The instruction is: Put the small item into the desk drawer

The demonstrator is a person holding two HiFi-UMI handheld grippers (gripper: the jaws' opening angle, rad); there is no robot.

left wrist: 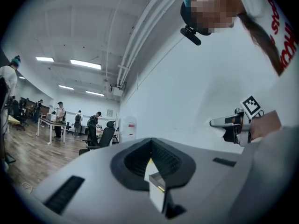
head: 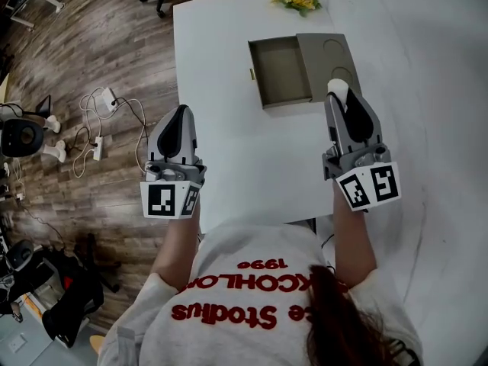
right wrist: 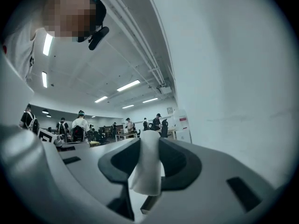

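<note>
The right gripper (head: 336, 96) was clamped on the small white item (right wrist: 147, 164), the left gripper (head: 181, 113) was closed empty, and the open drawer (head: 280, 71) held nothing yet.

Left gripper (head: 181, 111): held level, pointing away from the torso. Jaws together, nothing between them.
Left forearm (head: 177, 242): bare, stretched forward.
Right gripper (head: 338, 91): held level, pointing away from the torso, set a little ahead of the left. Jaws pressed on a white item (head: 337, 86).
Right forearm (head: 352, 239): bare, stretched forward.
The two grippers are well apart, roughly parallel.
</note>
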